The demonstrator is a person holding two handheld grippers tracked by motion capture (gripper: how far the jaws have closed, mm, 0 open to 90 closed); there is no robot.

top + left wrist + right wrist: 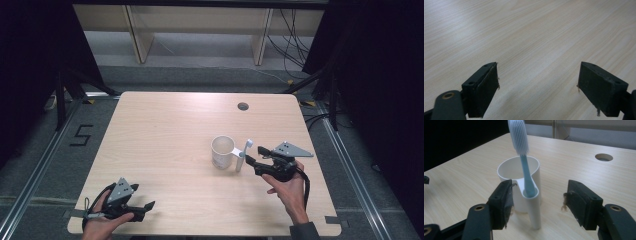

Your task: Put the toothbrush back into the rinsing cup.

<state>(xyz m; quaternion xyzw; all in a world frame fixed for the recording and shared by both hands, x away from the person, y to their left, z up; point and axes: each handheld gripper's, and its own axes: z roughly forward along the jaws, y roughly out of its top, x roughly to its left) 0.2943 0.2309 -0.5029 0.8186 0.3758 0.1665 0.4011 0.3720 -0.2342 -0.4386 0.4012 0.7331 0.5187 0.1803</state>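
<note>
Where the right tongs (537, 197) face it, a white plastic cup (222, 151) with a narrow side slot stands upright on the pale wood-grain bench (165, 145), and a toothbrush (523, 157) with a light blue handle and white bristles stands in that slot. The cup wall is plain and smooth; no brand or label can be read on it or on the brush. The one legible mark is a black "5" on the floor (81, 135), well left of the cup.

The brush's long axis is near vertical, head up, handle end down in the slot, on the cup's side towards the right tongs.

Right tongs: jaws spread, one on each side of the slot, pads apparently clear of it; nothing gripped.

Left tongs (537, 82): jaws wide apart over bare bench, holding nothing, well apart from the cup towards the near left corner (127, 205).

A round cable hole (243, 106) lies beyond the cup.
</note>
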